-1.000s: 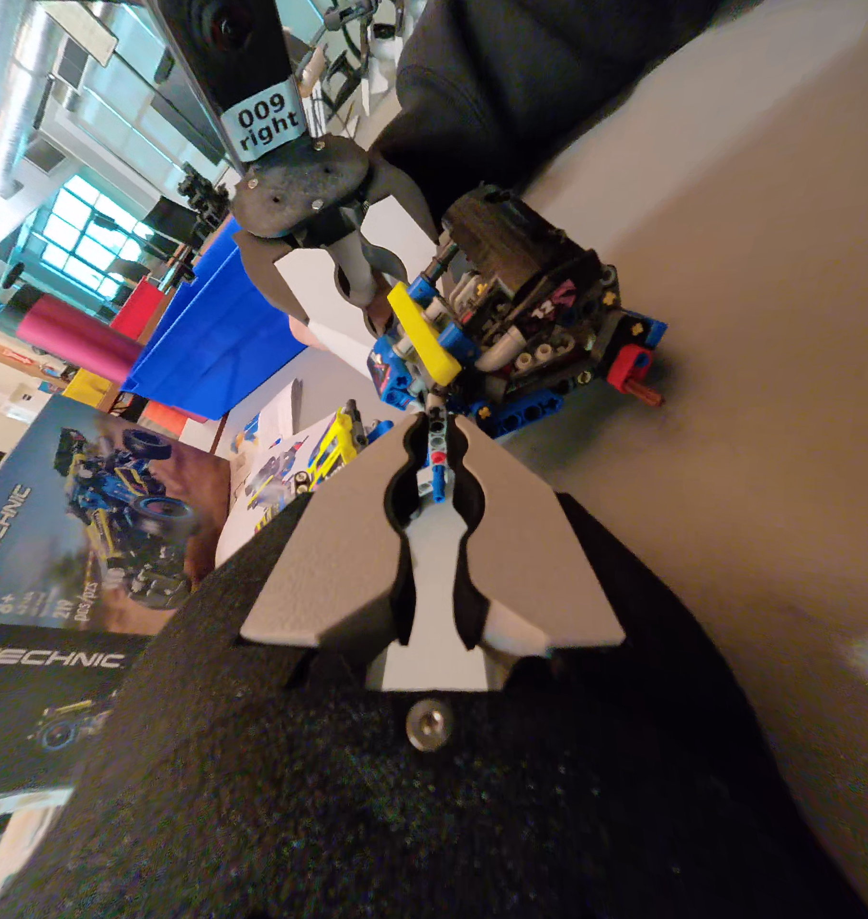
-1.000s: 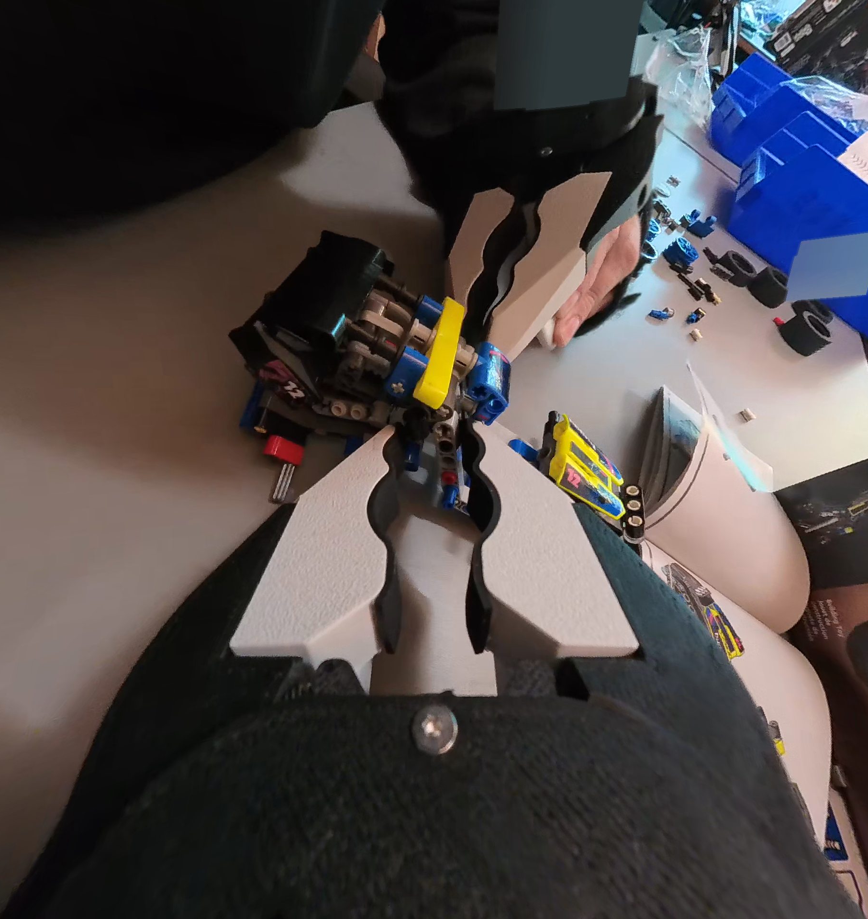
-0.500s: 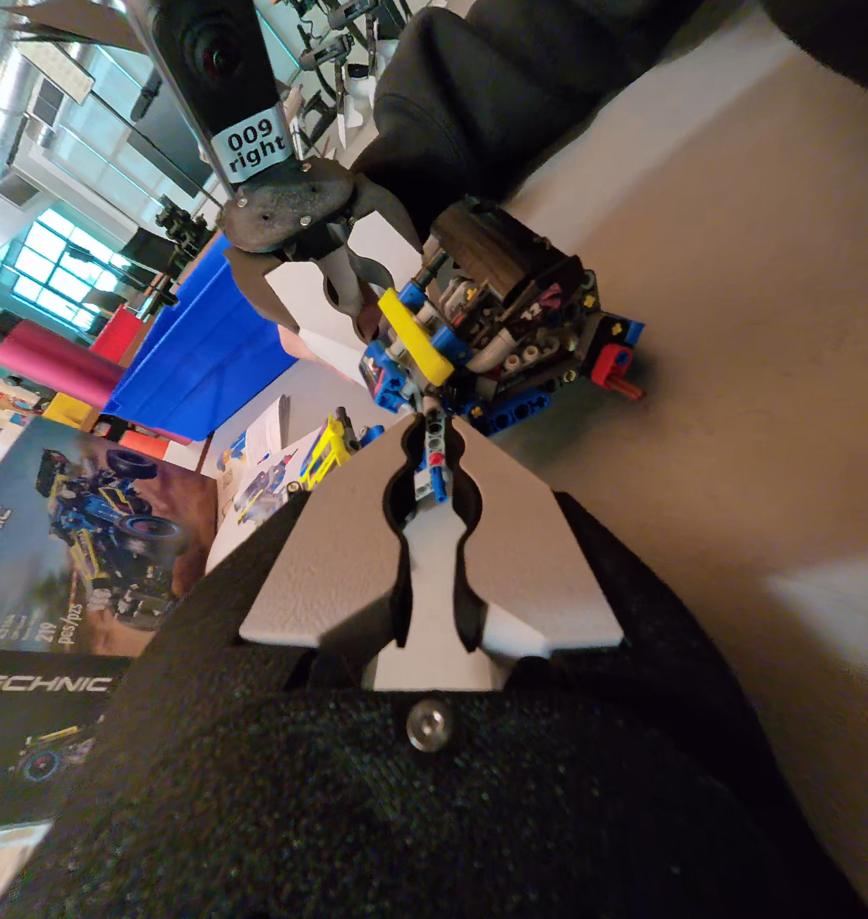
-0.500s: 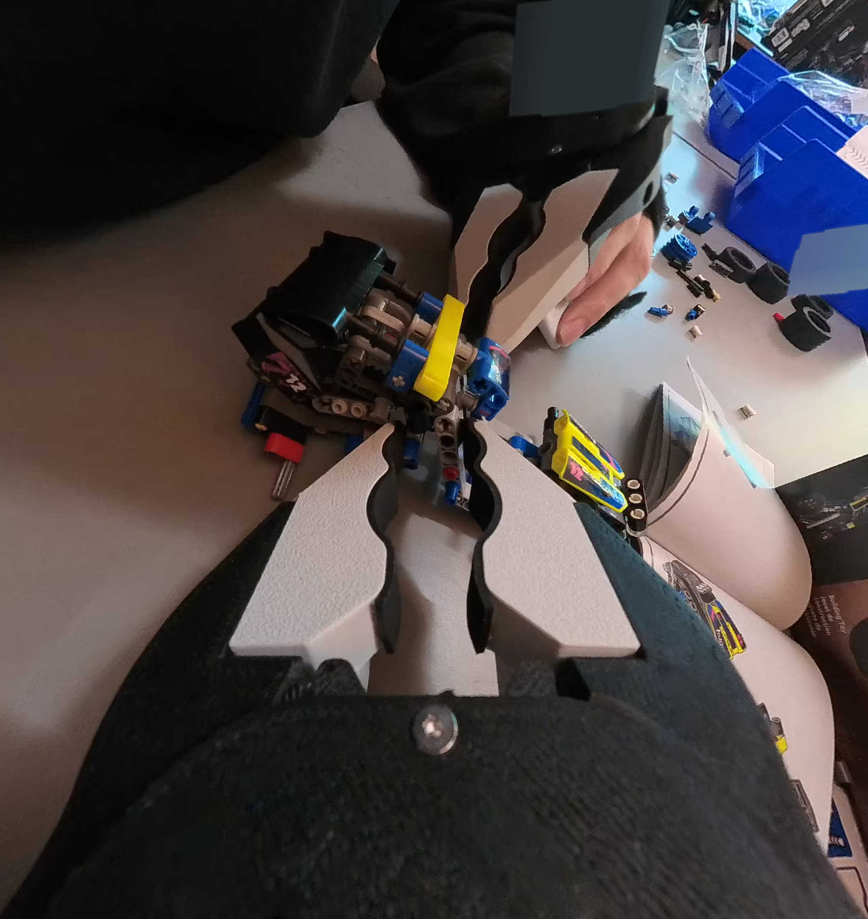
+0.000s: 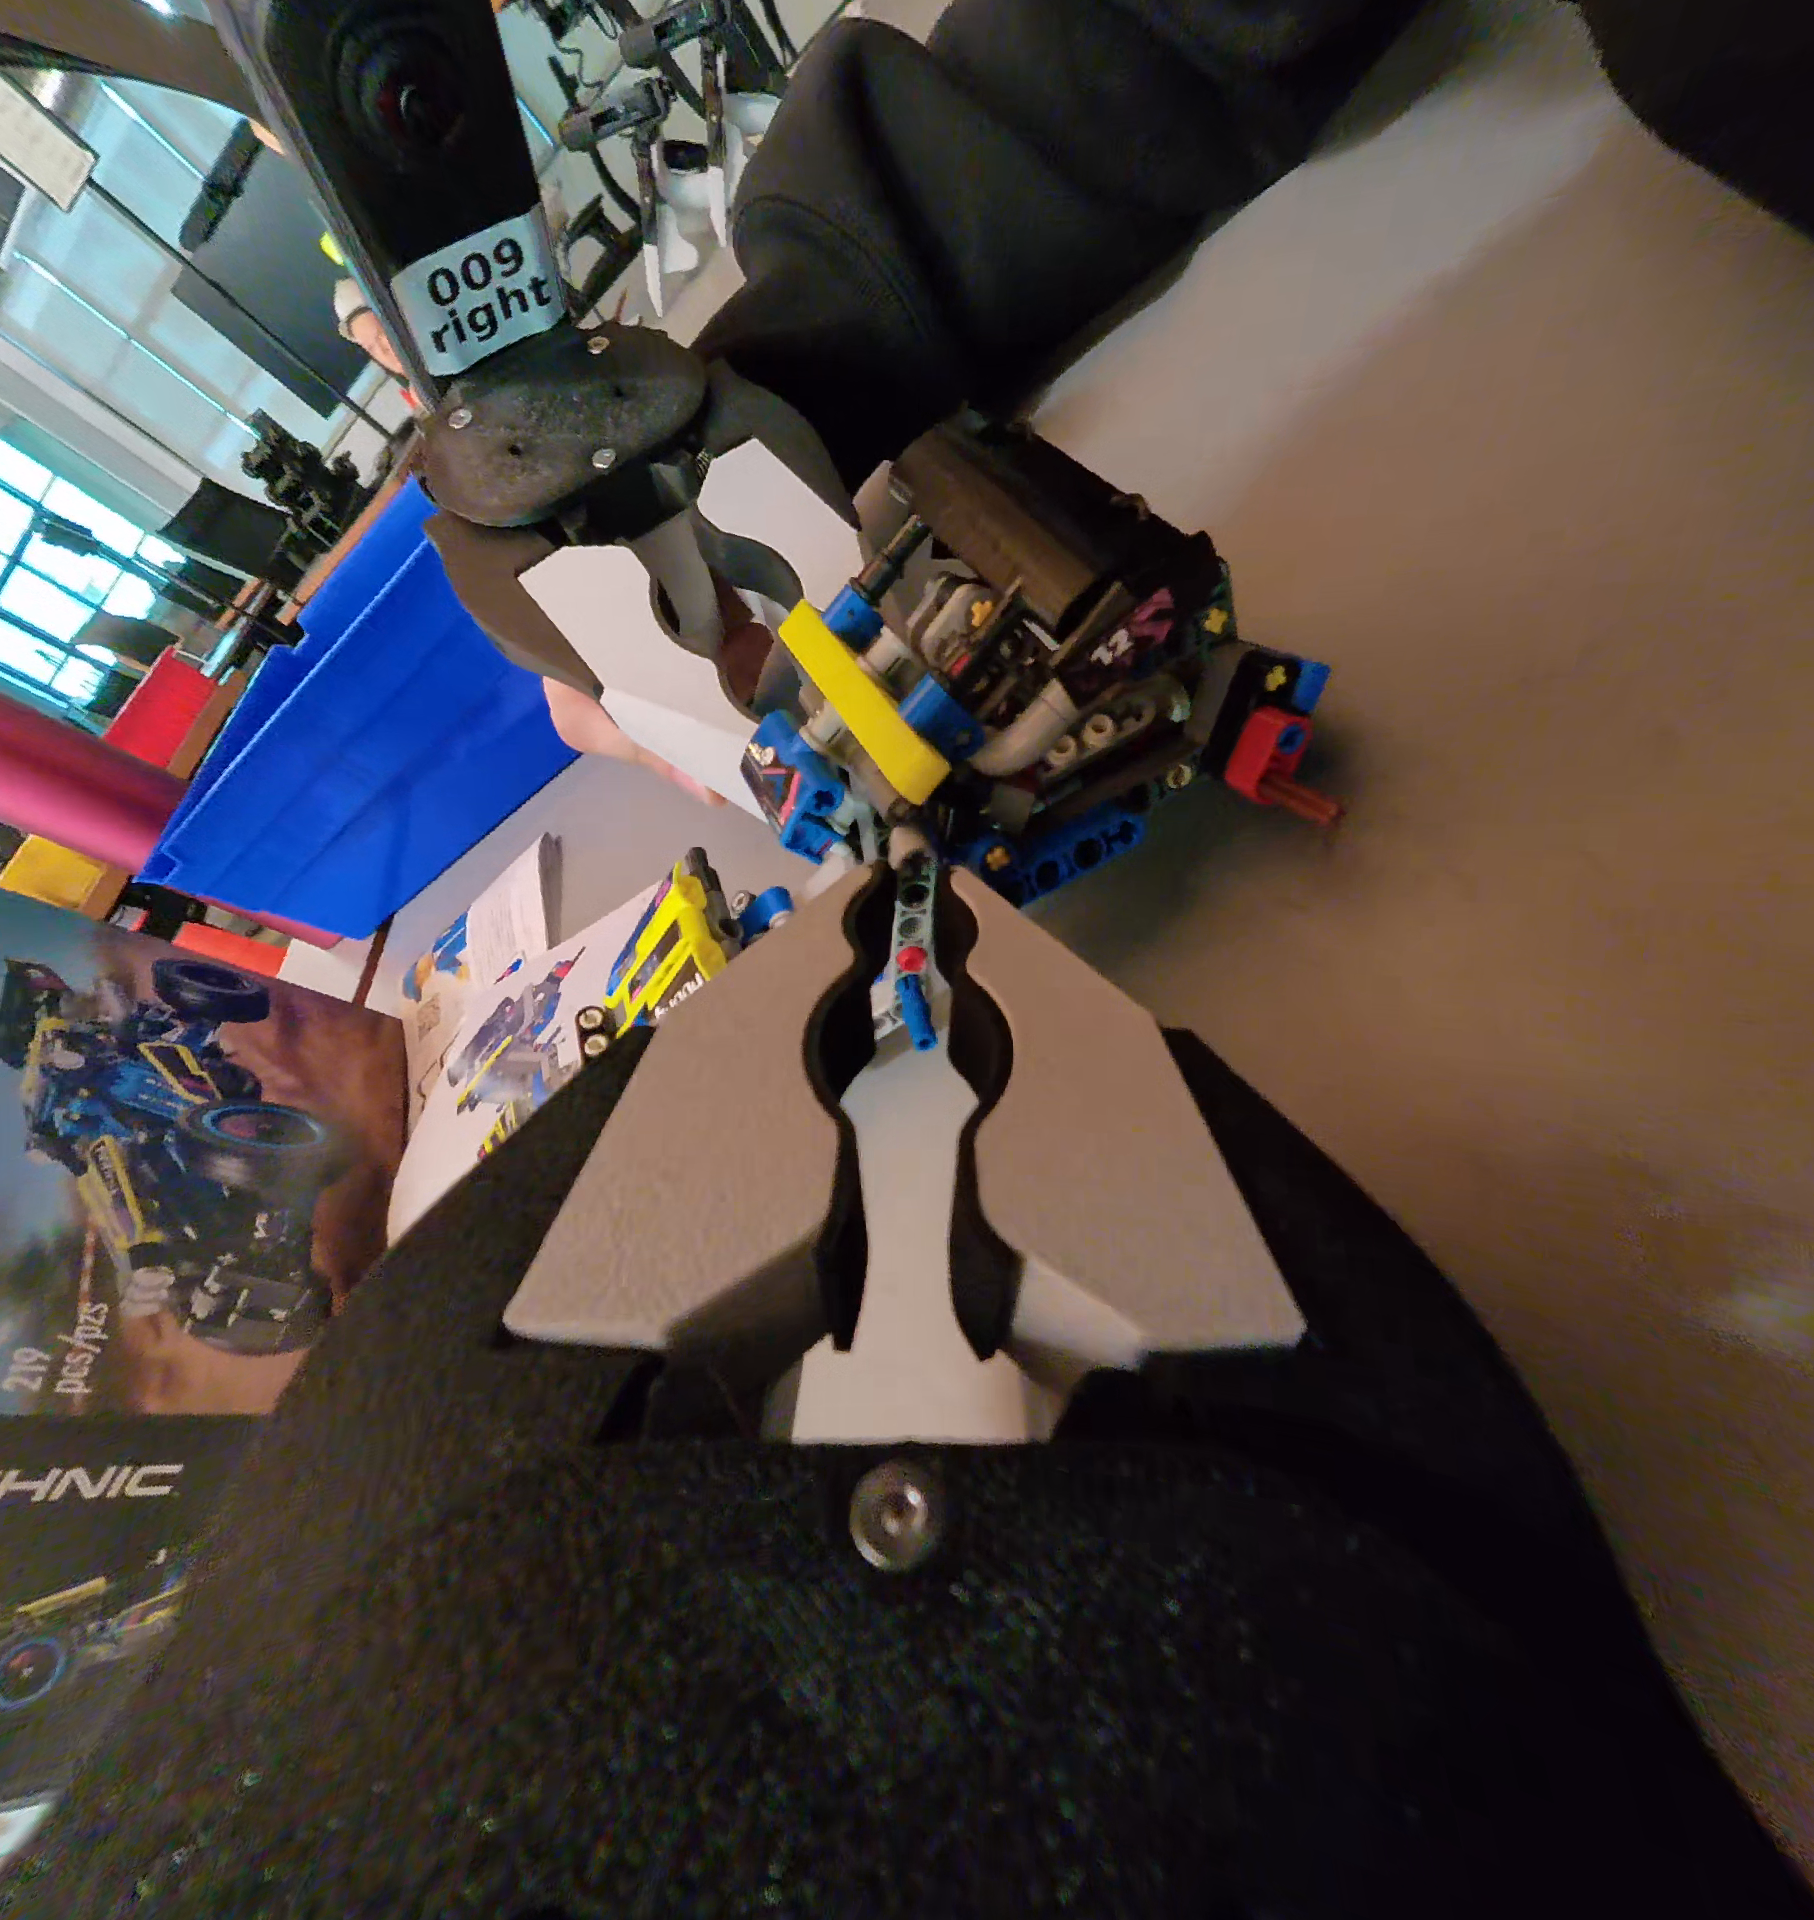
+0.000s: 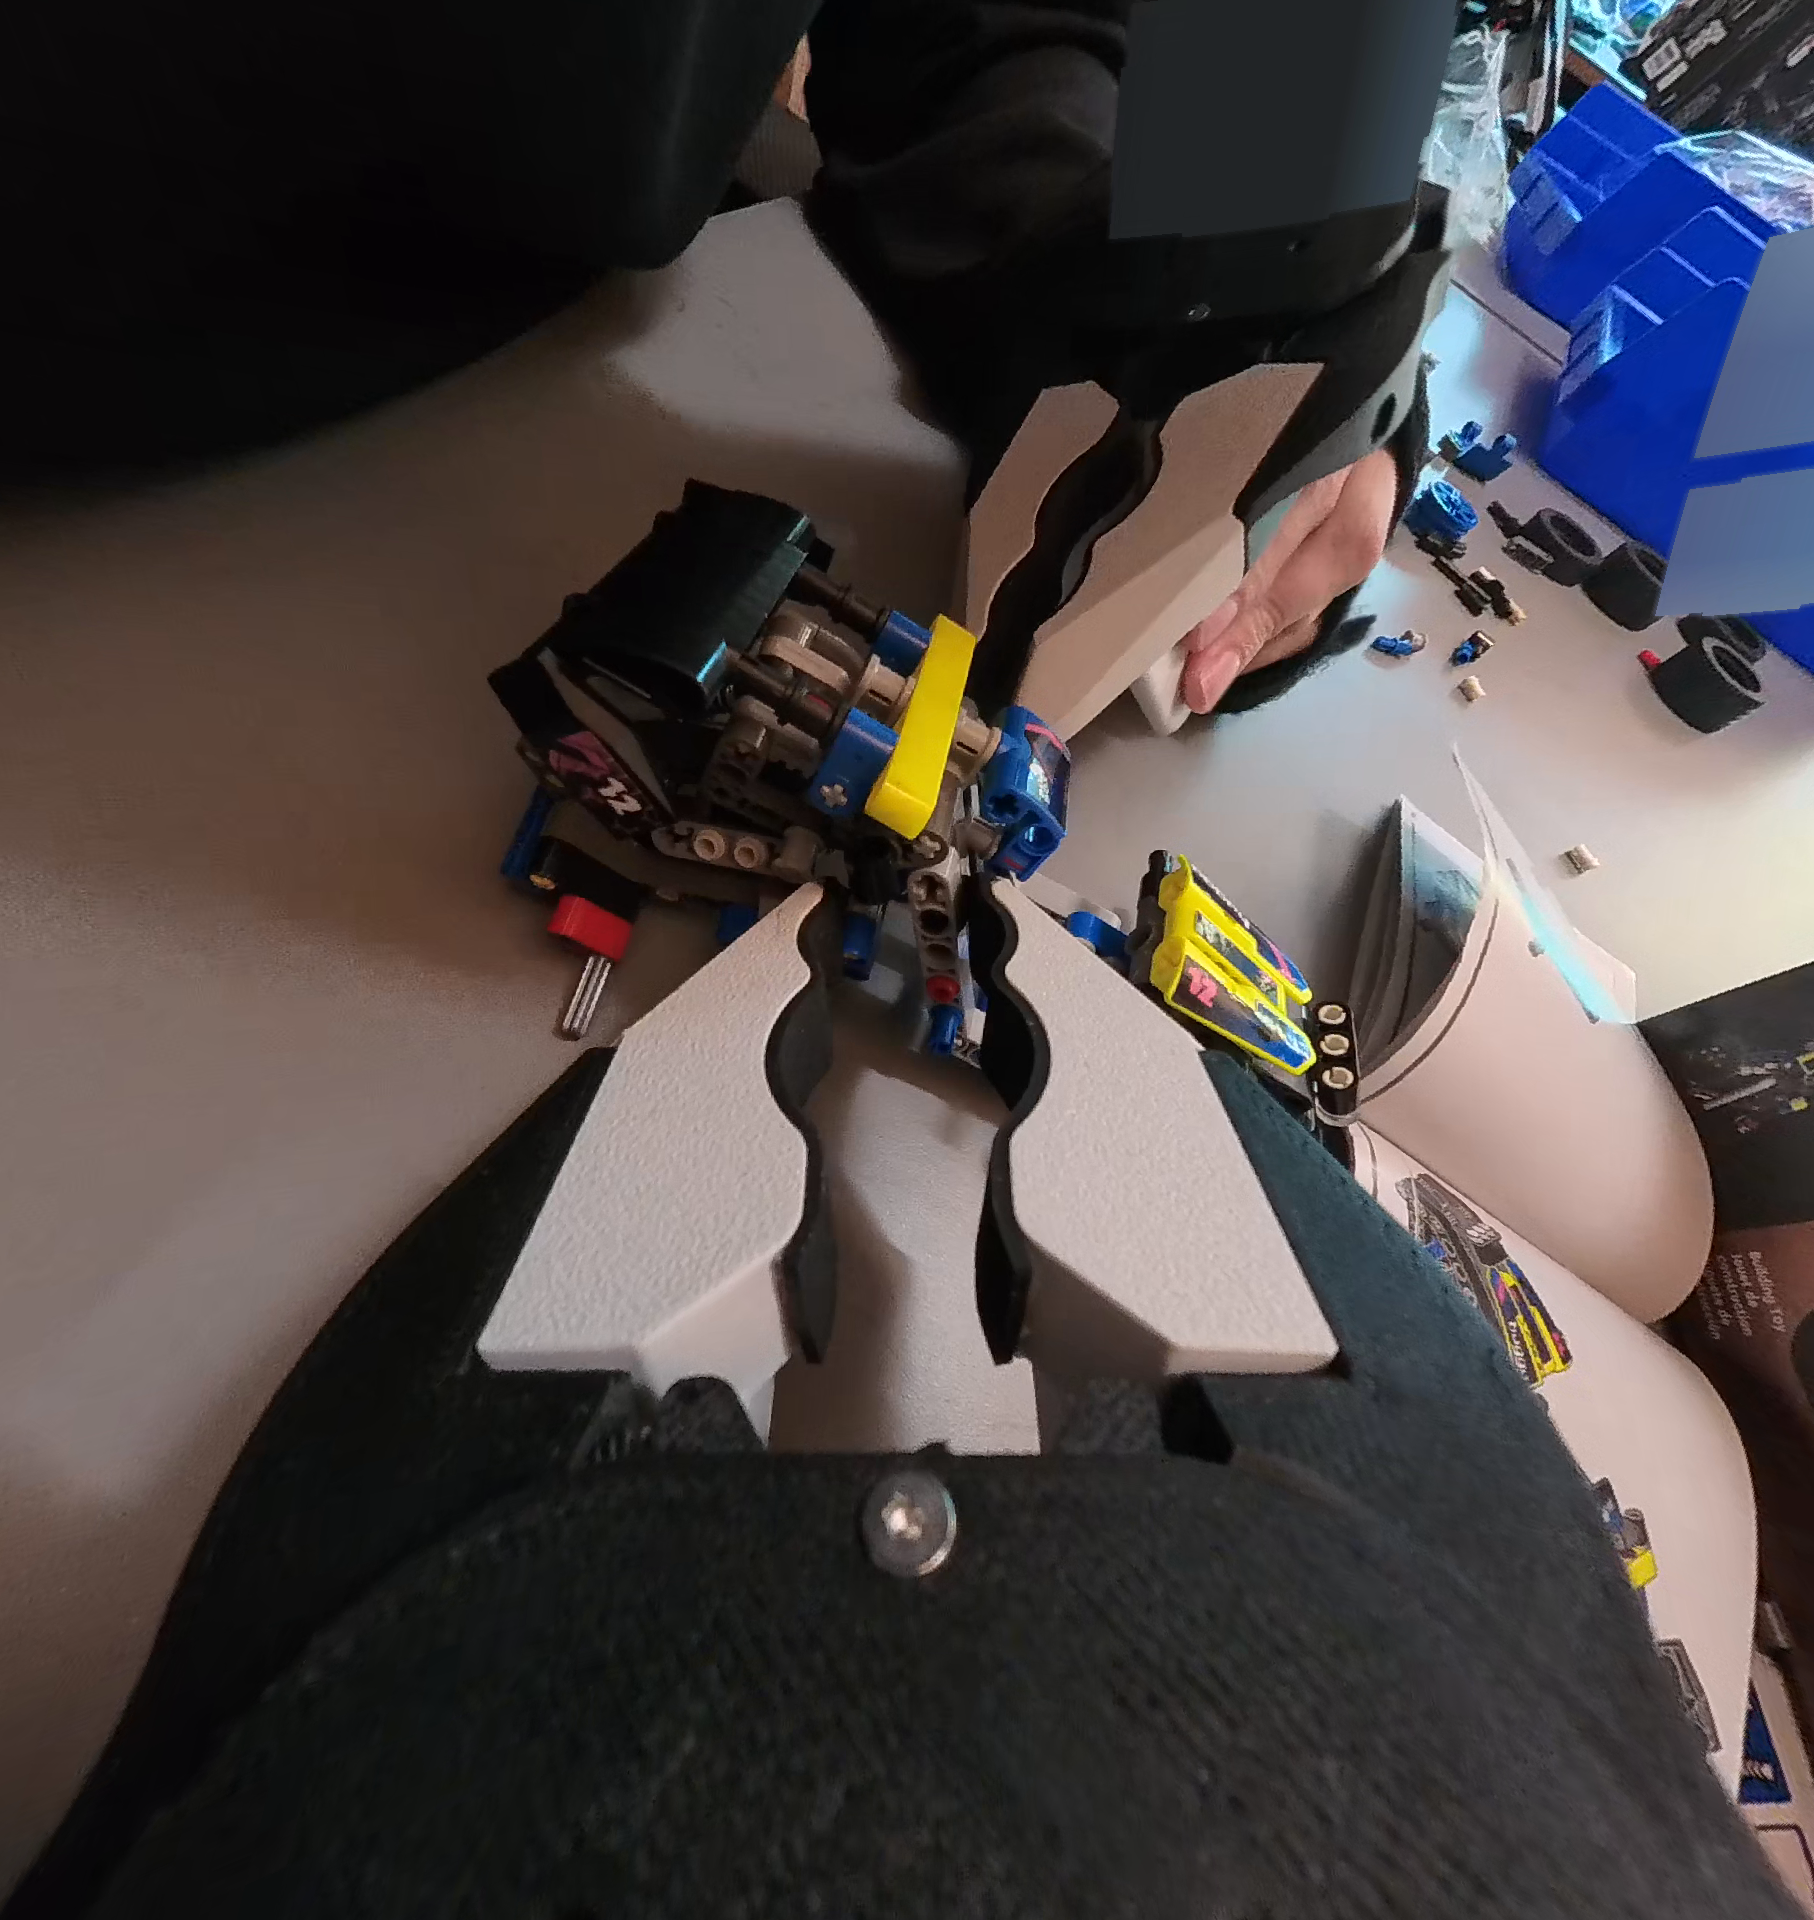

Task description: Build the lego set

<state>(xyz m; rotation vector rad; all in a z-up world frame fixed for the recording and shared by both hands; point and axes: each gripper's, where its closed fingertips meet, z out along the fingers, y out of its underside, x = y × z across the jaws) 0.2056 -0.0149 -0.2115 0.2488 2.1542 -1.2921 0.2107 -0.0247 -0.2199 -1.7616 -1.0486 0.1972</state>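
A half-built toy brick car (image 5: pixel 1038 644), black, blue and grey with a yellow beam (image 5: pixel 861 707), lies on the grey table (image 5: pixel 1505 727). My left gripper (image 5: pixel 908 883) is shut on a thin grey holed beam (image 5: pixel 915 935) with a red and a blue pin that sticks out of the car. In the right wrist view the car (image 6: pixel 716 707) lies just ahead. My right gripper (image 6: pixel 903 904) is shut on a grey beam (image 6: pixel 934 925) and the blue-pinned parts beside it, on the car's opposite side. Each gripper shows beyond the car in the other's view, the right gripper's fingers (image 5: pixel 612 623) and the left gripper's fingers (image 6: pixel 1090 582).
Blue bins (image 6: pixel 1651 343) stand at the back. An open instruction booklet (image 6: pixel 1505 1039) with a yellow panel piece (image 6: pixel 1225 966) lies beside the car. The set's box (image 5: pixel 155 1143) lies left. Loose tyres and small parts (image 6: pixel 1703 675) are scattered by the bins. A person's dark sleeve (image 5: pixel 934 208) hangs above. The tips of both grippers are at nearly the same place.
Both grippers keep their hold on the car. The car and both grippers have shifted only slightly on the table.
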